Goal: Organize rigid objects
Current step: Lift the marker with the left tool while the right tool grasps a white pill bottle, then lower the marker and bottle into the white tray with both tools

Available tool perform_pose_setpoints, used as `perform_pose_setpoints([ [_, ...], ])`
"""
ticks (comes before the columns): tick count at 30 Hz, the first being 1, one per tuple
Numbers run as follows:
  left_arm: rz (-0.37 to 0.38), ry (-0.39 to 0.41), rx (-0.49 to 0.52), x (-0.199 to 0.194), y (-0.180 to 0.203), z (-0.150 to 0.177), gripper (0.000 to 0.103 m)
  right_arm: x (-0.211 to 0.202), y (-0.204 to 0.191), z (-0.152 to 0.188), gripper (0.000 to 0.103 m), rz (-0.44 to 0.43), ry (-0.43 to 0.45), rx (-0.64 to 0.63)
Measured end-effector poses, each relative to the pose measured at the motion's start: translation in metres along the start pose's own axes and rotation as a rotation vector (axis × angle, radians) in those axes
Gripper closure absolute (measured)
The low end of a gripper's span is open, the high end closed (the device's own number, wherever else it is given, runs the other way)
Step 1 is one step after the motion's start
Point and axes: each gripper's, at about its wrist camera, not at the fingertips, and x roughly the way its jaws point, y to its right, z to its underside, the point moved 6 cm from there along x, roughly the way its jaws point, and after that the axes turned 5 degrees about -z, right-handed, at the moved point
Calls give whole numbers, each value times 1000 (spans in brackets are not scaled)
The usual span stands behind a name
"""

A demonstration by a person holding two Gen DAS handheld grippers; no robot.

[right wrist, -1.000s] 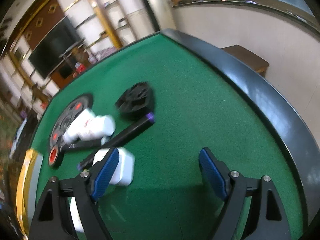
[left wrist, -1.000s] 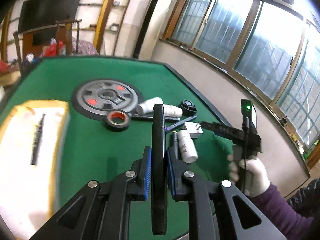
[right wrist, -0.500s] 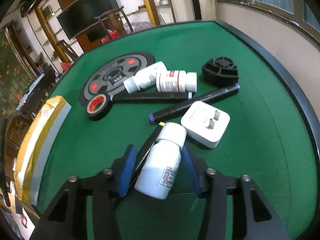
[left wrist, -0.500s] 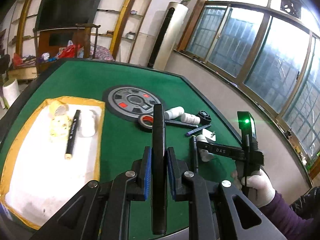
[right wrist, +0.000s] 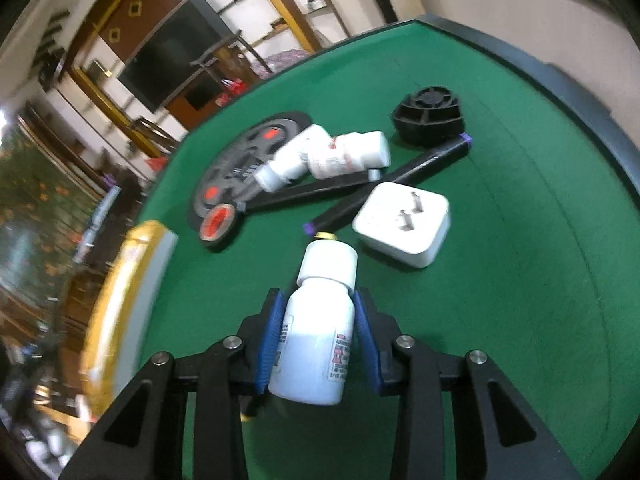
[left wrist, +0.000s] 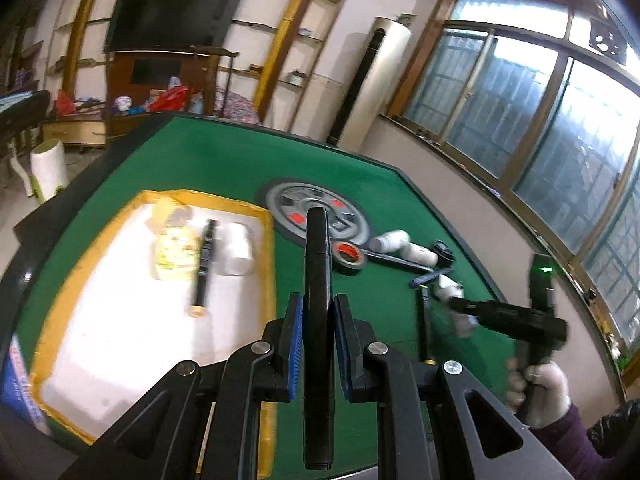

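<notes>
My left gripper (left wrist: pixel 318 312) is shut on a long black marker (left wrist: pixel 318 248) that sticks out ahead, over the green table near the white tray (left wrist: pixel 100 340) with a yellow rim. The tray holds a black pen (left wrist: pixel 204 264), a white bottle (left wrist: pixel 238 248) and a yellow packet (left wrist: pixel 176 248). My right gripper (right wrist: pixel 319 304) has its jaws closing on a white pill bottle (right wrist: pixel 316 344), blue pads against its sides, cap pointing forward. In the left wrist view that gripper shows at the right in a gloved hand (left wrist: pixel 536 392).
Ahead of the right gripper lie a white plug adapter (right wrist: pixel 404 224), a black marker with purple ends (right wrist: pixel 420 160), two white bottles (right wrist: pixel 320 156), a black round cap (right wrist: pixel 428 116), a thin black stick (right wrist: pixel 312 192), a tape roll (right wrist: pixel 218 224) and a grey weight plate (right wrist: pixel 240 164).
The right jaws went from wide apart over the table to gripping the white bottle. The left gripper, marker in it, swung left so the tray came fully into view.
</notes>
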Motion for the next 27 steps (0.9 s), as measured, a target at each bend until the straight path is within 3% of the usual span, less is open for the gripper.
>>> perform_pose_setpoints([
  [8, -182, -23, -3, 0, -71, -27, 88, 4, -81, -9, 68, -228, -47, -52],
  [13, -233, -115, -43, 37, -115, -42, 88, 42, -160, -7, 68, -347, -151, -91],
  [22, -285, -245, -63, 110, -147, -44, 88, 120, -263, 31, 68, -340, -308, -228],
  [27, -297, -279, -54, 127, -149, -41, 88, 143, -276, 43, 68, -317, -346, -246],
])
